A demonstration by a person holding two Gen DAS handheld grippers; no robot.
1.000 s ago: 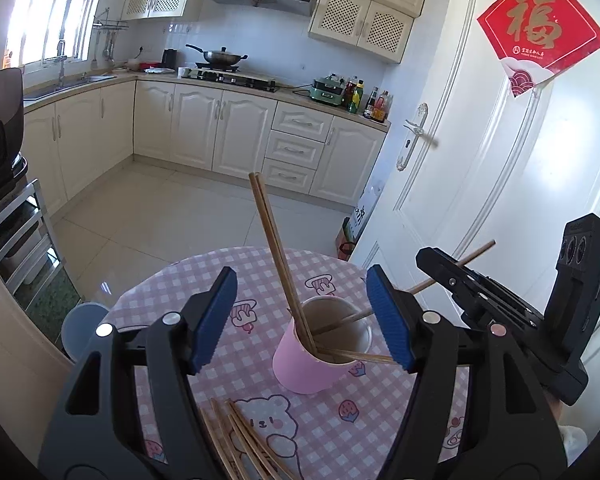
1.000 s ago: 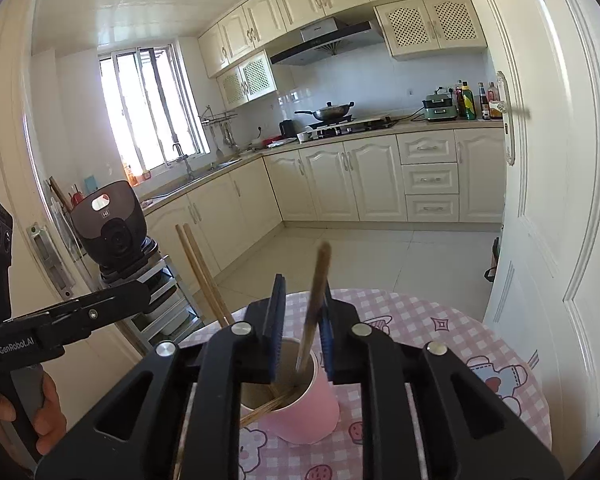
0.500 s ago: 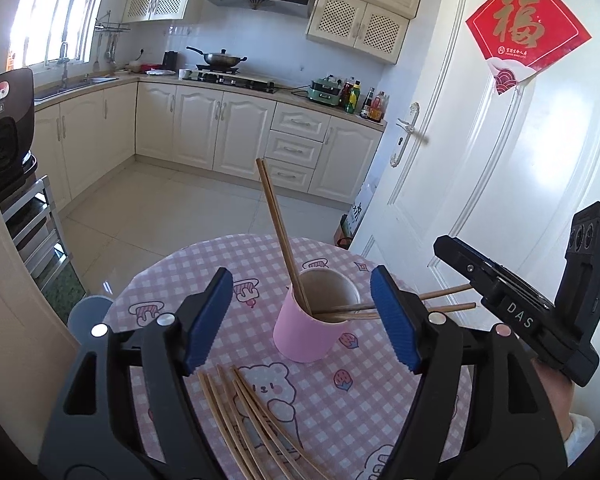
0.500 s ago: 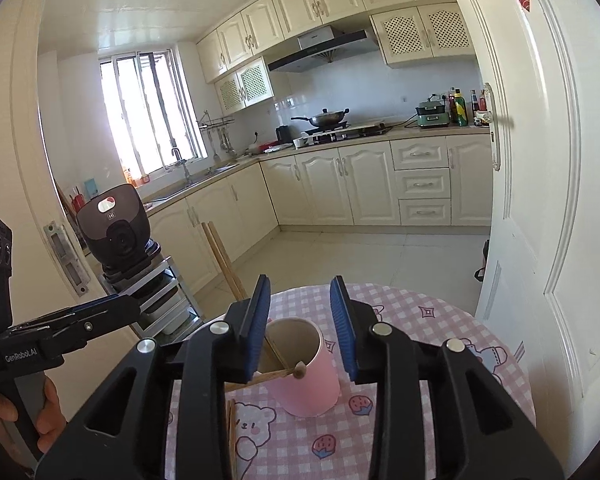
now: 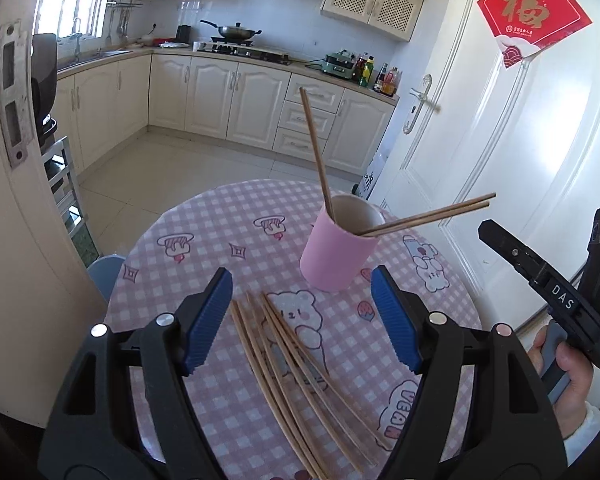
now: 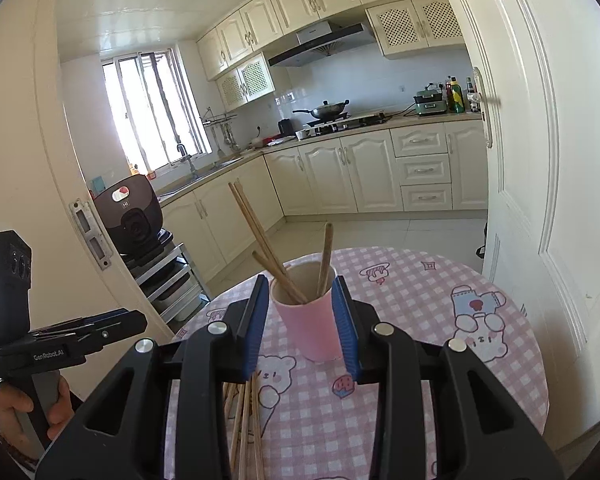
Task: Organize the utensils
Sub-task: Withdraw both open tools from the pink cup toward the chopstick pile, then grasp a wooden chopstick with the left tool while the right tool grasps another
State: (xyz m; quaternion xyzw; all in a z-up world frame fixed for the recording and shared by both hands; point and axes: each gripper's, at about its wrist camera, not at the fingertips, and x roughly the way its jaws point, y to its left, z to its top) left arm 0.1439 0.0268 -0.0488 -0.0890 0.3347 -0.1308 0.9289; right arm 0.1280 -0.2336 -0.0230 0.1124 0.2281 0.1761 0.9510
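Observation:
A pink cup (image 5: 337, 251) stands on the round pink checked table (image 5: 204, 236) and holds several wooden chopsticks (image 5: 315, 152), some upright and two leaning right (image 5: 432, 218). Several loose chopsticks (image 5: 296, 364) lie flat on the table in front of the cup. My left gripper (image 5: 302, 316) is open and empty above the loose chopsticks. My right gripper (image 6: 302, 324) is open and empty, its pads either side of the cup (image 6: 314, 320) in the right wrist view, held back from it. Loose chopsticks (image 6: 244, 424) show below it.
A white door (image 5: 500, 152) stands close to the table's right side. A door frame (image 5: 24, 208) and a metal rack (image 6: 168, 280) with a black appliance (image 6: 132, 212) stand at the left. A blue stool (image 5: 106, 276) sits beside the table.
The right gripper has opened, let a chopstick drop into the cup, and drawn back. The left gripper has drawn back and up, bringing the loose chopsticks into fuller view.

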